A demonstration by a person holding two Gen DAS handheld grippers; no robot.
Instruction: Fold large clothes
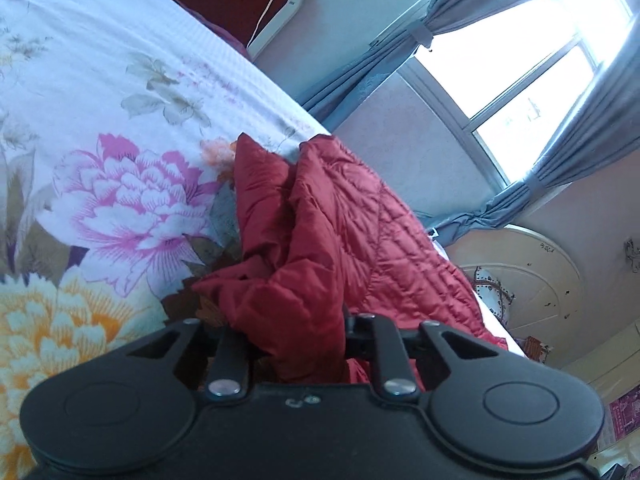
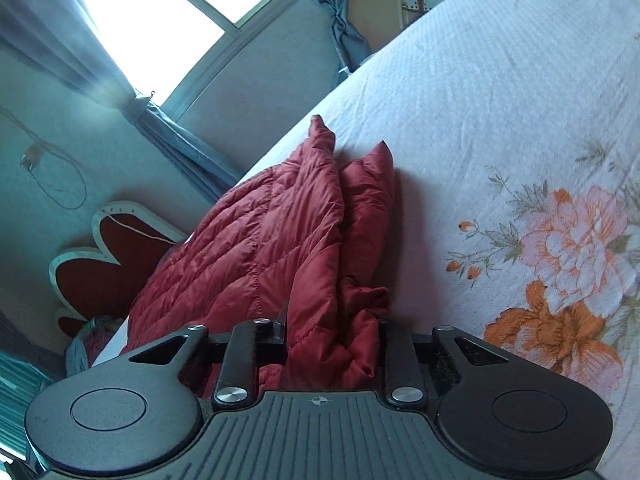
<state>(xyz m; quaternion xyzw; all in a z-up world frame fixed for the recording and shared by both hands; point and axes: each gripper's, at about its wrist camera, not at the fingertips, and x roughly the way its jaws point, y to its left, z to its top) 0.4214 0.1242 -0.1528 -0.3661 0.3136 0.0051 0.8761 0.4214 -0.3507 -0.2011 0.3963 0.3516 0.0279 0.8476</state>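
A red quilted jacket (image 1: 344, 224) lies bunched on a bed with a white floral cover (image 1: 120, 120). My left gripper (image 1: 304, 344) is shut on a fold of the jacket, and the cloth hides its fingertips. In the right wrist view the same jacket (image 2: 280, 232) lies in folds on the bed cover (image 2: 500, 100). My right gripper (image 2: 332, 344) is shut on another bunched edge of the jacket, which fills the space between its jaws.
A window (image 1: 520, 60) with grey-blue curtains (image 1: 392, 40) is behind the bed. A red heart-shaped headboard (image 2: 104, 256) stands at one end and a cream footboard (image 1: 532, 280) at the other. The bed edge runs just past the jacket.
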